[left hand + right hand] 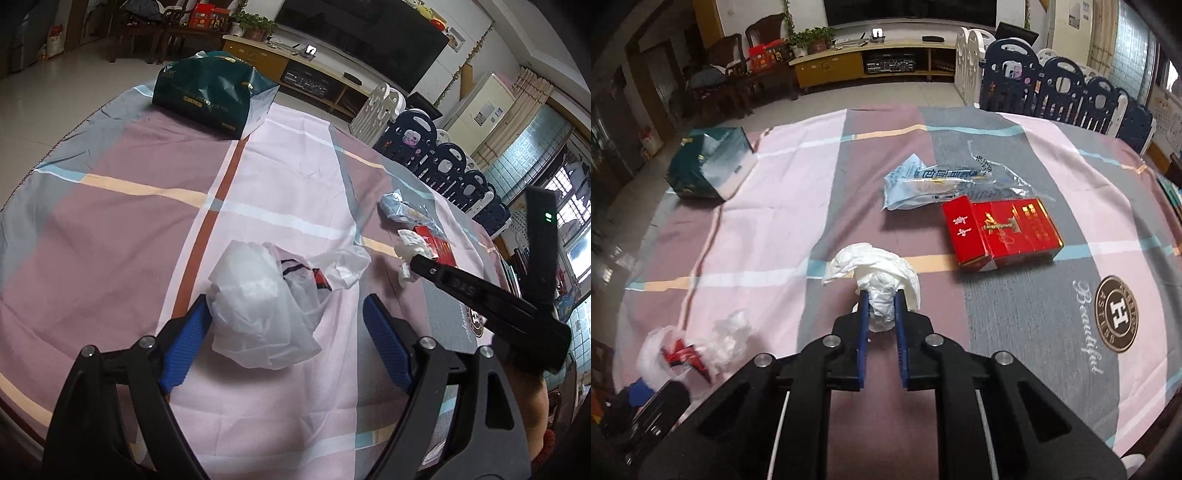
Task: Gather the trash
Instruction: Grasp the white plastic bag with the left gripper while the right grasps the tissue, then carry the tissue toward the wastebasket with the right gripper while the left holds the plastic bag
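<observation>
Soft, even daylight fills both views; the source is the windows [569, 206] at the right edge of the left wrist view, blown out to white. The cloth [280, 192] is brightly lit, with only faint shadows under the plastic bag [258, 295] and the red box [1001, 232]. Glare streaks the green bag [713, 166]. Fisheye distortion bows the room and darkens all 4 corners. Centre focus is sharp; the left border of the right wrist view is smeared.
</observation>
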The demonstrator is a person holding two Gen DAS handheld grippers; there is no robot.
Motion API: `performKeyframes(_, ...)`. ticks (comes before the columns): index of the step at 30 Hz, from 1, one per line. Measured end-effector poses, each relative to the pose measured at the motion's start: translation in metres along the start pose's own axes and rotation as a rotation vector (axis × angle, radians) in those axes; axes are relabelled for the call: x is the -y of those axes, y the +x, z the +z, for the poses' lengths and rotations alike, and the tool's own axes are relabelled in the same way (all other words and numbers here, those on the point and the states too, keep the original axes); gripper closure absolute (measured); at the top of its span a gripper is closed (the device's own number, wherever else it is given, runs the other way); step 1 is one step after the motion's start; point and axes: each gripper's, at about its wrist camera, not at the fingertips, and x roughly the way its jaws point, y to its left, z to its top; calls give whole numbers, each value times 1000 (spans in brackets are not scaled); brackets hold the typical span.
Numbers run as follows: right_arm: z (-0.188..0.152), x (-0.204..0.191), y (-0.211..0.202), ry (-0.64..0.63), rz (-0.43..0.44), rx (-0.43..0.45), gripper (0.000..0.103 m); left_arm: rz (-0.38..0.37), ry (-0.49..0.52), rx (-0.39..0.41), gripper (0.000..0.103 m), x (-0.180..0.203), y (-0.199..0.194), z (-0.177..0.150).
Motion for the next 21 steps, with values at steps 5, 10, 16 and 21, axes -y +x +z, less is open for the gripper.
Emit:
performKeyframes(5, -24, 17, -36, 99, 230, -43, 89, -1, -14, 5, 19, -2, -1, 1)
performKeyframes(10, -47, 29, -51, 158, 278, -108, 81, 8, 0, 15, 19, 0, -2, 1)
performKeyframes(16, -54, 38, -60, 177, 101, -56, 54, 18, 16, 16, 19, 2, -1, 1)
performKeyframes(21, -57, 18, -49, 77, 67, -86, 53, 29, 57, 3, 19, 8, 3, -1)
